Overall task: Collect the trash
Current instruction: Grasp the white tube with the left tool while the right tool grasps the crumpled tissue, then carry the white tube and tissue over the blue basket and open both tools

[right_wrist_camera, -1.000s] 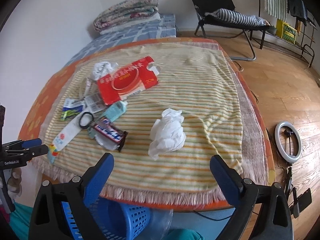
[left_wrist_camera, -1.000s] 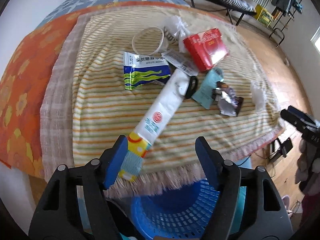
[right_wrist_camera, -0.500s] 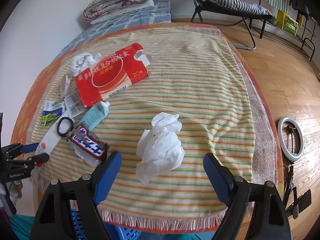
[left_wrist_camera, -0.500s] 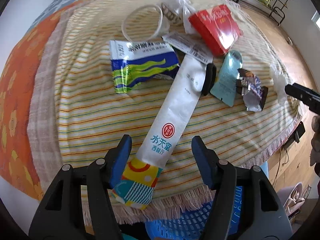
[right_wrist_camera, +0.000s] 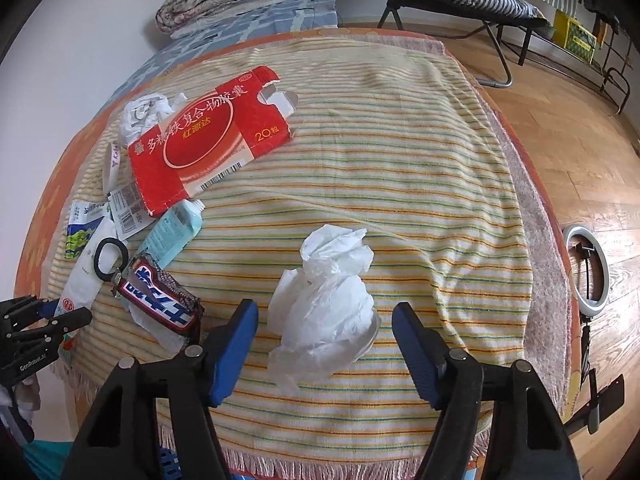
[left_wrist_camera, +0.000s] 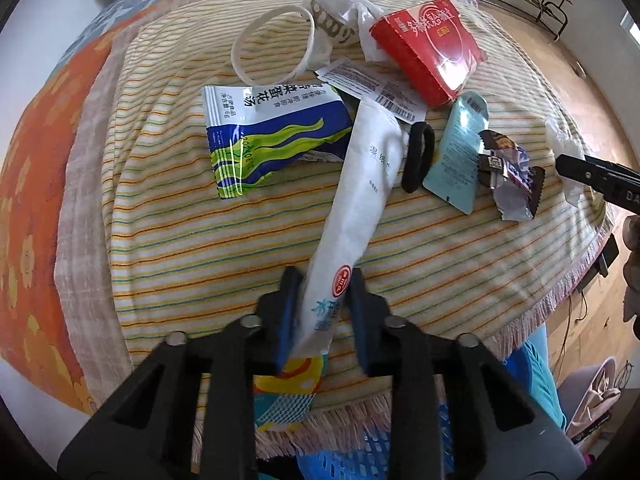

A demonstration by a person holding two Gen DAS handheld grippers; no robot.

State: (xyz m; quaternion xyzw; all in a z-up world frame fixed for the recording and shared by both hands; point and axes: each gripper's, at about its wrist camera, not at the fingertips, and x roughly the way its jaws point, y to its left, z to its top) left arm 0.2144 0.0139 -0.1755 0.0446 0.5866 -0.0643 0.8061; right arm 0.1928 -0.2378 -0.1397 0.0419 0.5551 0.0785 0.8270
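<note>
Both grippers are pointing steeply down at a striped cloth (left_wrist_camera: 192, 240) spread over a bed.

Left wrist view: the left gripper (left_wrist_camera: 322, 312) is closing its jaws on a long white sachet (left_wrist_camera: 362, 184); the blue pads are pressing against its sides near the red round logo. The sachet's coloured lower end is lying behind the gripper body and is partly hidden. Its upper end is running under a barcode slip (left_wrist_camera: 368, 88) and beside a blue-green soup packet (left_wrist_camera: 268, 136). A black hair tie (left_wrist_camera: 418, 158), a teal pouch (left_wrist_camera: 460, 152), a crumpled candy wrapper (left_wrist_camera: 508, 176), a red carton (left_wrist_camera: 432, 48), a white ring (left_wrist_camera: 276, 48) and a white plastic bag (left_wrist_camera: 344, 4) are lying farther out. A blue basket (left_wrist_camera: 360, 456) is showing below the fringed cloth edge, mostly cut off. The right gripper's tip is entering from the right frame edge.

Right wrist view: the right gripper (right_wrist_camera: 324, 344) is closing, jaws wide apart, straddling a crumpled white tissue (right_wrist_camera: 328, 300); the pads are not touching it. The tissue is lying alone near the fringed front edge, with bare cloth behind and to its right. The candy wrapper (right_wrist_camera: 160, 304) is lying just left of the left finger. The left gripper (right_wrist_camera: 44, 320) is appearing at the left edge, pinching the sachet (right_wrist_camera: 84, 280).
</note>
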